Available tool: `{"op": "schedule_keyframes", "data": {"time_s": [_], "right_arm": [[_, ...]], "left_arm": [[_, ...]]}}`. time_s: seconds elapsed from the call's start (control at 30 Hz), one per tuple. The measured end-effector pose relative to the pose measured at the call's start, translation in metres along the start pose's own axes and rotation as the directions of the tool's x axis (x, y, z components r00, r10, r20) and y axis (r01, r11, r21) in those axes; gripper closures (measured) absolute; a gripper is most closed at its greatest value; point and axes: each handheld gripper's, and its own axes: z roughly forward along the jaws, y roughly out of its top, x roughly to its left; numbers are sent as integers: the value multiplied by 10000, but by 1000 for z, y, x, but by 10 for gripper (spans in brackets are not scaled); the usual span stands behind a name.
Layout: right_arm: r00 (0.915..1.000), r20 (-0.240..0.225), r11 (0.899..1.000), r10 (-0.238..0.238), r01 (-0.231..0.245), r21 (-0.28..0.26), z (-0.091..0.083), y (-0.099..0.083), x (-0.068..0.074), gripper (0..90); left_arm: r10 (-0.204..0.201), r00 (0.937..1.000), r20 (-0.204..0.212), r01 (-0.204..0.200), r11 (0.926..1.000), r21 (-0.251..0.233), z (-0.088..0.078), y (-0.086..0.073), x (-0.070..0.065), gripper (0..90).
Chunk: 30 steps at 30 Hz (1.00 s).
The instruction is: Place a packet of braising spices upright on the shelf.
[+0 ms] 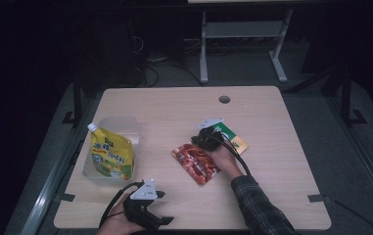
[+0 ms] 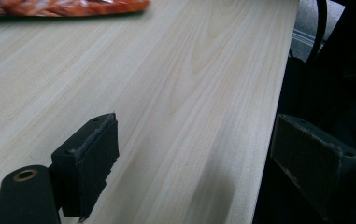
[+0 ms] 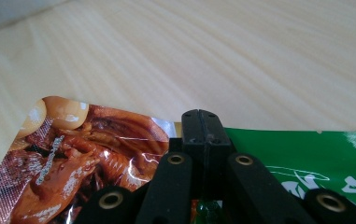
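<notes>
From the high view, the right gripper (image 1: 207,133) is seen over a red food packet (image 1: 195,163) and a green packet (image 1: 230,137) mid-table. In the left gripper view, jaws are spread above bare table (image 2: 166,93). In the right gripper view, jaws are pressed together, nothing visibly held.

Wooden table (image 1: 272,147): clear tub (image 1: 106,169), red packet (image 1: 196,164), green packet (image 1: 233,137).
</notes>
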Motion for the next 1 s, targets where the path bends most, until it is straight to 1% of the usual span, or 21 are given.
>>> {"op": "schedule_keyframes", "data": {"time_s": [0.07, 0.17, 0.23, 0.33, 0.47, 0.5, 0.53, 0.63, 0.67, 0.7, 0.77, 0.83, 0.9, 0.93, 0.97, 1.0], "right_arm": [[10000, -44, 10000, -23, 23, -16, -6, -6, 4, 900], [9999, -120, 9999, 116, -116, 8, -15, -14, 11, 900], [9996, -243, 9999, 114, -114, 1, -22, -21, 14, 900], [9994, -303, 9998, 160, -156, 141, -31, -27, 20, 900], [9994, -334, 9994, -59, 71, 339, -36, -29, 25, 900], [9990, -423, 9992, -128, 144, 379, -37, -29, 25, 900], [9984, -479, 9989, -309, 324, 325, -39, -26, 25, 900], [9968, -497, 9977, -627, 639, 235, -52, -19, 25, 900], [9958, -449, 9963, -804, 816, 251, -57, -17, 23, 900], [9955, -462, 9961, -826, 839, 263, -61, -16, 21, 900], [9952, -426, 9957, -877, 889, 277, -69, -17, 14, 900], [9960, -350, 9953, -828, 844, 477, -77, -19, 6, 900], [9966, -148, 9953, -812, 819, 510, -85, -22, -2, 900], [9976, -59, 9962, -688, 690, 533, -90, -24, -8, 900], [9976, -18, 9961, -697, 697, 540, -93, -25, -12, 900], [9982, 56, 9968, -592, 588, 550, -97, -27, -17, 900]], "left_arm": [[-1, 10000, -10, 1, 10000, 2, 0, 0, 0, 146], [-13, 10000, -15, 13, 10000, -19, 0, 0, 0, 146], [-3, 10000, -24, 3, 10000, -29, 0, 0, 0, 146], [13, 10000, -38, -13, 10000, -41, 0, 0, 0, 146], [21, 10000, -68, -21, 10000, -72, -1, 0, 0, 146], [2, 10000, -61, -2, 9999, -104, -2, 0, 0, 146], [-18, 10000, -55, 18, 9999, -151, -2, 0, 0, 146], [-74, 10000, -14, 74, 9998, -191, -2, 0, 1, 146], [-104, 9999, 22, 104, 9998, -195, -1, 0, 1, 146], [-51, 10000, 27, 51, 9999, -141, -2, 0, 1, 146], [-132, 9999, 22, 133, 9997, -203, -1, 0, 1, 146], [-167, 9999, 23, 168, 9996, -224, -1, 0, 0, 145], [-168, 9999, 14, 168, 9996, -225, -1, 0, 1, 145], [-175, 9998, -2, 174, 9996, -233, -1, 0, 1, 145], [-165, 9999, -18, 164, 9996, -232, -1, 0, 1, 145], [-161, 9999, -25, 160, 9997, -210, -1, 0, 1, 144]]}}
